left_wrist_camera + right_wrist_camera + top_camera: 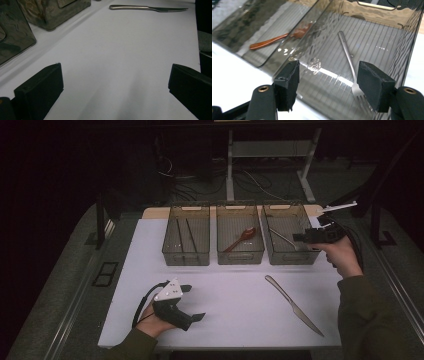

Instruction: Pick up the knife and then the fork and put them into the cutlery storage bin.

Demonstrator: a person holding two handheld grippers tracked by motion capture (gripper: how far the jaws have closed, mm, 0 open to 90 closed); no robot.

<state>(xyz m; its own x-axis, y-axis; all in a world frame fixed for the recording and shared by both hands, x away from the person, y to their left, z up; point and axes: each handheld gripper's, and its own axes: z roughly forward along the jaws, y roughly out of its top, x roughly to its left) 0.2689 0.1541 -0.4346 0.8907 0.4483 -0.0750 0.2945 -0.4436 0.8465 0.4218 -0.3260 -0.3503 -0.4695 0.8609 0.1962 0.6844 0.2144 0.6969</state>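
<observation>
Three smoky see-through bins stand in a row at the back of the white table (225, 310). Two dark thin sticks (184, 234) lie in the left bin (186, 261). The middle bin (240, 260) holds a reddish spoon (241, 239) (277, 38), and a metal fork (283, 238) (347, 53) rests in the right bin (292, 260) (407, 50). On the table at the front right is a metal knife (292, 304) (147, 8). My left gripper (194, 302) (116, 75) rests low at the front left, open and empty. My right gripper (298, 238) (328, 75) hovers open over the right bin, above the fork.
A wooden board edge (150, 212) shows behind the bins. Dark floor, cables and a white table frame (270, 150) lie beyond. Metal rails (100, 225) run along both sides of the table. In the left gripper view, bin corners (15, 35) stand at the upper left.
</observation>
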